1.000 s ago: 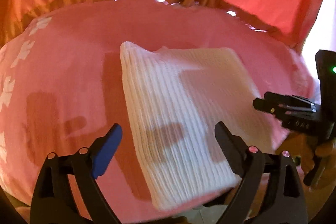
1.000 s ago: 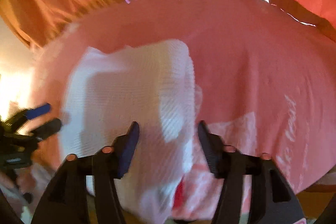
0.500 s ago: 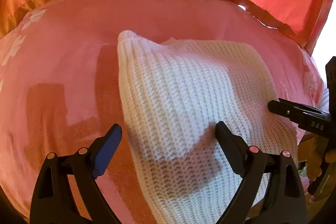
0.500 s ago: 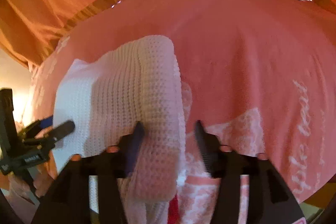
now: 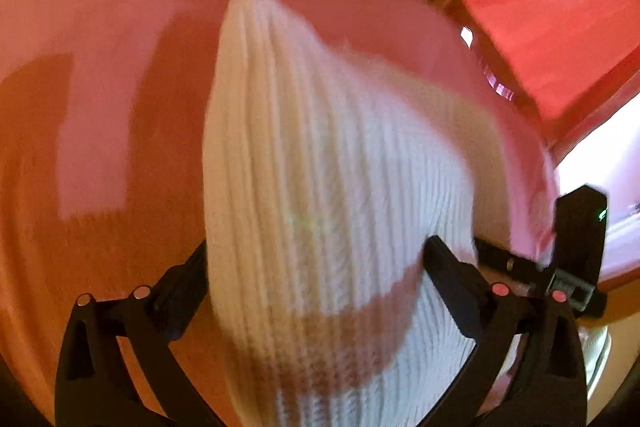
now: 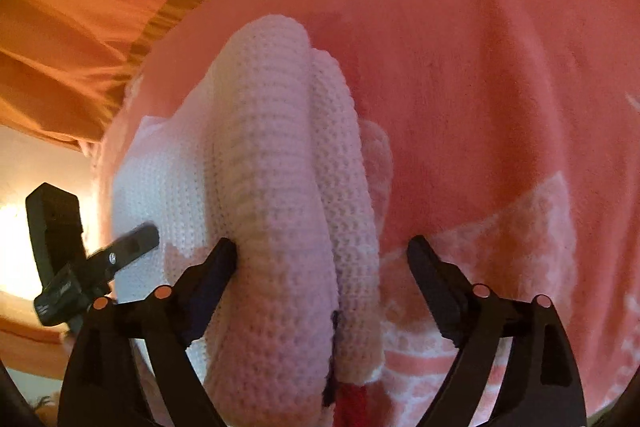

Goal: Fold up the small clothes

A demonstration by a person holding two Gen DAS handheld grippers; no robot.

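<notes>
White ribbed knit garment (image 5: 320,187), folded into a thick stack, lies on pink patterned cloth-covered table (image 6: 500,87) near its front edge. Left gripper (image 5: 316,251) straddles it, jaws spread wide; right gripper (image 6: 322,247) jaws just opened, rolled edge between, unpinched. Best clamp all layers evenly, low at the near edge.

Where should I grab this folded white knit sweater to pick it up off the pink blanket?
Probably by the thick rolled fold edge, coming from above with one pad on each side. That edge of the white knit sweater bunches several layers into a ridge, so a pinch there should catch them all. The right gripper already straddles it, jaws open.
</notes>
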